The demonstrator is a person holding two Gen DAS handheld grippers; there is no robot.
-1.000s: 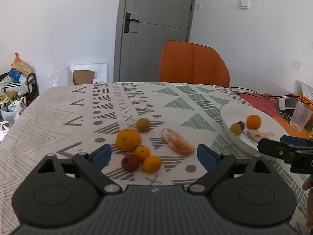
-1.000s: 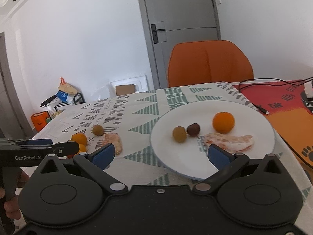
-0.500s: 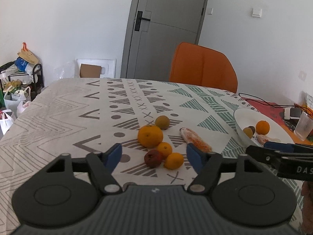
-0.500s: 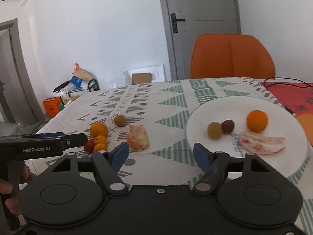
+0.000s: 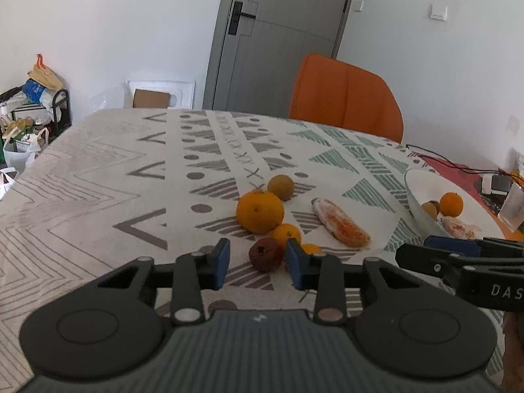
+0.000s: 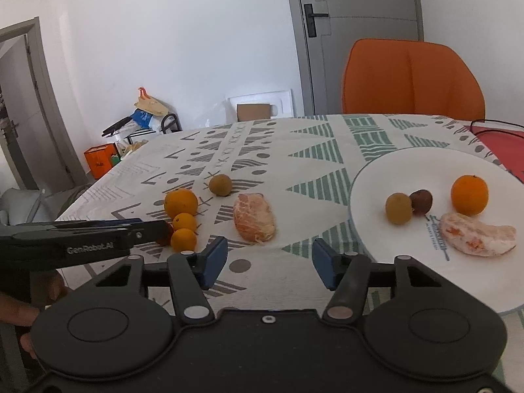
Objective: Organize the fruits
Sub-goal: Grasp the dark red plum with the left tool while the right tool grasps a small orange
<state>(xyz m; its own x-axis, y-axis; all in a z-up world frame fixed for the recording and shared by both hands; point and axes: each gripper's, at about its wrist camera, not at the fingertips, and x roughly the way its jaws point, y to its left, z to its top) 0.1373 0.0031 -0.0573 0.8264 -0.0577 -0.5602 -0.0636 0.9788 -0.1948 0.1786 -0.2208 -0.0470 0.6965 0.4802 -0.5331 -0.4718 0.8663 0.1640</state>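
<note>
Left gripper (image 5: 258,263) leads, jaws closing around the dark red fruit (image 5: 266,254), pads not yet pressing, just this side of the big orange (image 5: 260,211). Right gripper (image 6: 267,258), closing on nothing, faces the peeled citrus (image 6: 254,221) right of that orange.

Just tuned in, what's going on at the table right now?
A person is sorting fruit with two handheld grippers. The left gripper is closing around a dark red fruit in the loose pile on the tablecloth; the right gripper, also closing, holds nothing. Four pieces already sit on the white plate.
</note>
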